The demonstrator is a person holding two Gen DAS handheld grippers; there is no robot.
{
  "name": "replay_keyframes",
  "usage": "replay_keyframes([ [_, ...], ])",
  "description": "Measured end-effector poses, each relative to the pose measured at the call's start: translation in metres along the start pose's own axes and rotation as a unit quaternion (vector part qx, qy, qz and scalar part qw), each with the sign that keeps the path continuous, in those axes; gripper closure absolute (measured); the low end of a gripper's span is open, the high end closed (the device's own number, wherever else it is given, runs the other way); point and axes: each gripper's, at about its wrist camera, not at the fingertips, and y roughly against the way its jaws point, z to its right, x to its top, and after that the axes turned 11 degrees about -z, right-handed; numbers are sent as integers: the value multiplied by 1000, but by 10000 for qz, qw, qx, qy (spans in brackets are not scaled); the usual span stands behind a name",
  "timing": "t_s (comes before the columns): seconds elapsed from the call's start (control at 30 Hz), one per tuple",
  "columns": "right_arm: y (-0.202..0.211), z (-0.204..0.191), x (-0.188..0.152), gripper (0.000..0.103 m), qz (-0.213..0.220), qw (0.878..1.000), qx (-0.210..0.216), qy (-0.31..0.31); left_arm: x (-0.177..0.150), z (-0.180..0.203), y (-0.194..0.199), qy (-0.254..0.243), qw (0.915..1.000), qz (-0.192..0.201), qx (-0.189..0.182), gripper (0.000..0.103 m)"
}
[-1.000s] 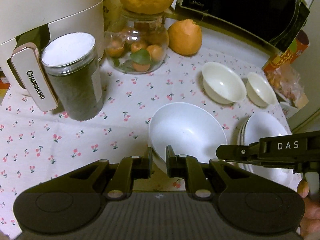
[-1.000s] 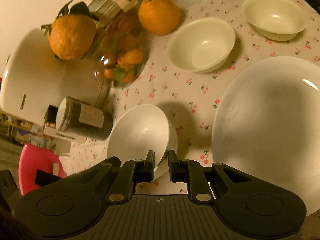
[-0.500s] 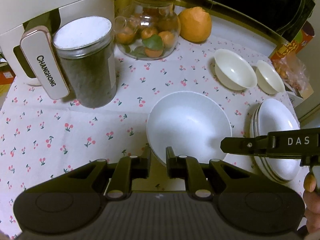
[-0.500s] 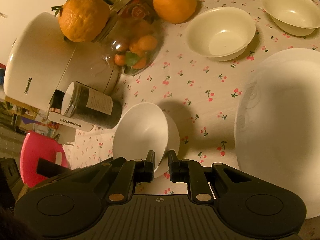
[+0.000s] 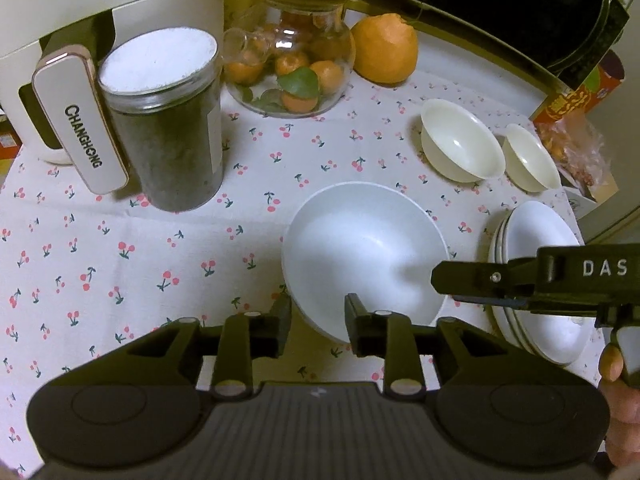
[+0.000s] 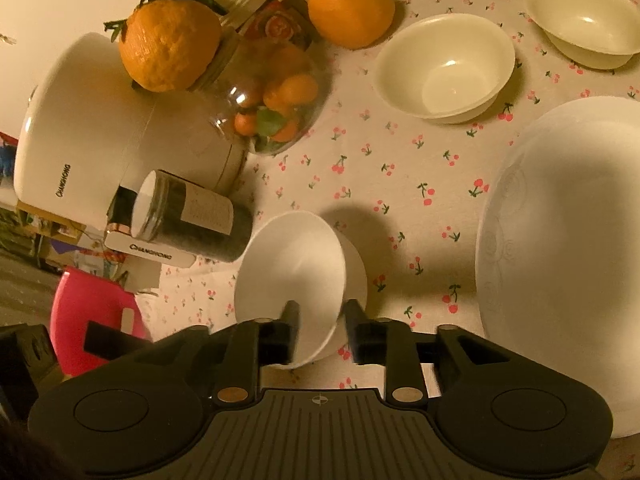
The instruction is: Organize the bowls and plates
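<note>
White bowl (image 5: 364, 248) sits lower centre of frame on cherry-print cloth (image 5: 120, 240). My left gripper (image 5: 318, 312) and right gripper (image 6: 318, 316) both opening, each straddling bowl rim, pads no longer pressing. 2 cream bowls (image 5: 460, 146) upper right.

White bowl (image 5: 364, 256) upright on cherry-print cloth; two cream bowls (image 5: 460, 146) beyond; stacked white plates (image 5: 536, 240), perhaps three, beside

Air fryer (image 5: 100, 20): back left, white.
Dark jar (image 5: 168, 128): just beside it.
Glass jar (image 5: 296, 68): holds small oranges.
Orange (image 5: 384, 50): on cherry-print tablecloth (image 5: 120, 248).
Microwave (image 5: 500, 12): behind.
</note>
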Motion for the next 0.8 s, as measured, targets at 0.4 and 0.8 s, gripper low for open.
replay_keyframes([
  [0.4, 22, -5, 6, 32, 342, 9992, -42, 210, 4, 5, 14, -44, 9992, 387, 13, 40],
  [0.8, 56, 9, 26, 17, 886, 9960, -54, 37, 18, 23, 19, 16, 9961, 879, -108, 4],
])
